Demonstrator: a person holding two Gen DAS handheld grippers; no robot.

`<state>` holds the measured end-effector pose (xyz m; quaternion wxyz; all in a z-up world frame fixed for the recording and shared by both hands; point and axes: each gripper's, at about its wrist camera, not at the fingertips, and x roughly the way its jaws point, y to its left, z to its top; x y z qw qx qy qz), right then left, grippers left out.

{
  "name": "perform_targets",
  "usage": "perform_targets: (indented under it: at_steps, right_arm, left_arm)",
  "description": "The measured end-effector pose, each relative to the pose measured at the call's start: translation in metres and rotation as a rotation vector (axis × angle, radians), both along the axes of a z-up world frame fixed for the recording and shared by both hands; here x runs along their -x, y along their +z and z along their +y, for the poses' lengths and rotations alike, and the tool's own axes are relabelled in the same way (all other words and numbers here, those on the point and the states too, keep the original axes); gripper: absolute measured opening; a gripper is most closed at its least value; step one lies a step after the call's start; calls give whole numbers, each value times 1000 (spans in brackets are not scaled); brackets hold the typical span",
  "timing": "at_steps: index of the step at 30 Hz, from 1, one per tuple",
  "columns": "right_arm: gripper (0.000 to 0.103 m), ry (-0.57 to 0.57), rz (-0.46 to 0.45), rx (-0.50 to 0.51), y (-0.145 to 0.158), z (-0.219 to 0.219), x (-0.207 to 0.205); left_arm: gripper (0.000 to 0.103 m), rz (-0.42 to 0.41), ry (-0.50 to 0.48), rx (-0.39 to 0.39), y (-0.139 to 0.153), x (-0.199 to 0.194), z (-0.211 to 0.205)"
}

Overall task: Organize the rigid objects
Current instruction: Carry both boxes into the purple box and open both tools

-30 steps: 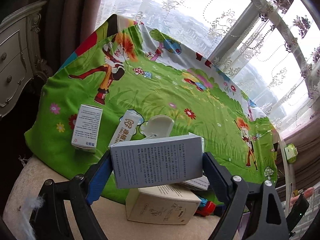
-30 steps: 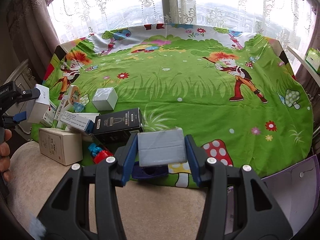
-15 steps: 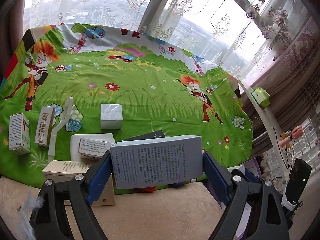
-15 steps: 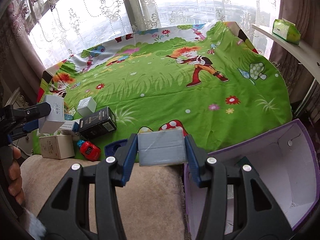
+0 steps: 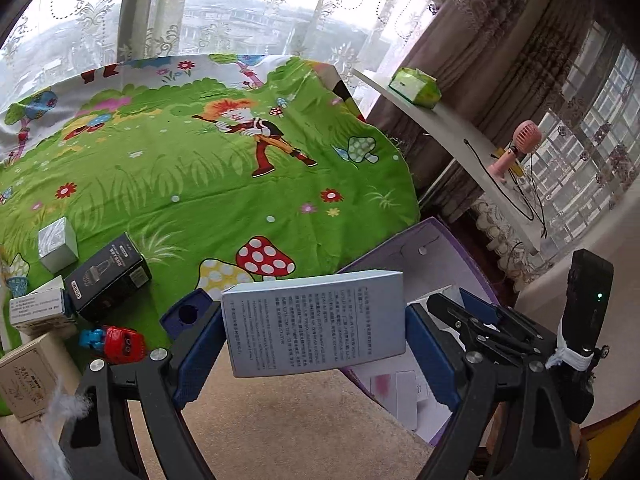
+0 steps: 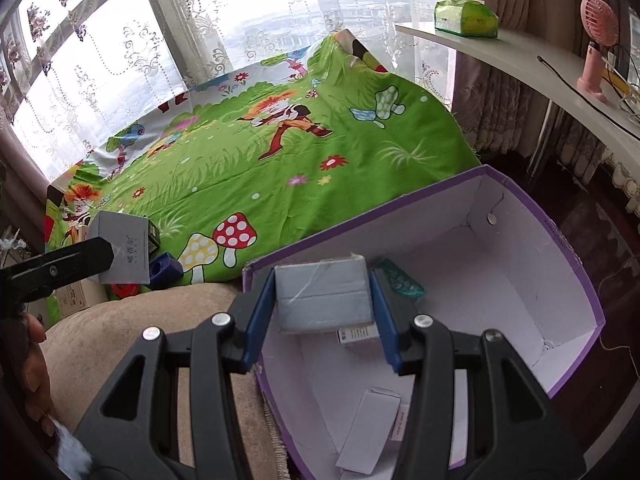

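While the right gripper (image 6: 323,312) clamps the small grey box (image 6: 322,297) above the purple bin (image 6: 576,280)'s near corner and the left gripper (image 5: 314,328) grips the pale blue carton (image 5: 316,322) just outside it, lower each well inside before letting go.

It was a home, most likely a bedroom or living room. Embroidered lace curtains (image 6: 132,48) hung over wide windows, with heavy brown drapes (image 5: 500,60) beside them. A child's cartoon cloth (image 5: 192,172) with mushrooms and flowers covered the tabletop. A curved white shelf (image 6: 532,64) carried a green tissue pack (image 6: 466,18) and a small pink fan (image 6: 598,40). Beige upholstery (image 5: 280,420) lay in the foreground.
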<state>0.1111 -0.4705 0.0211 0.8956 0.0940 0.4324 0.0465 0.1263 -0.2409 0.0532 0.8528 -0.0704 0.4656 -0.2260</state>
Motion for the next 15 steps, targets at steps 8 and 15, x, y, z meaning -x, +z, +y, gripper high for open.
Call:
perform_targets:
  at_steps: [8,15]
  right_arm:
    - [52,-96,10,-20,-6,-34,15]
    - [81,-154,7,-54,-8,-46,16]
  left_arm:
    - [90,-5,-211,-27,-7,19,-43]
    - [97,28,-349,-78,-17,31,-68]
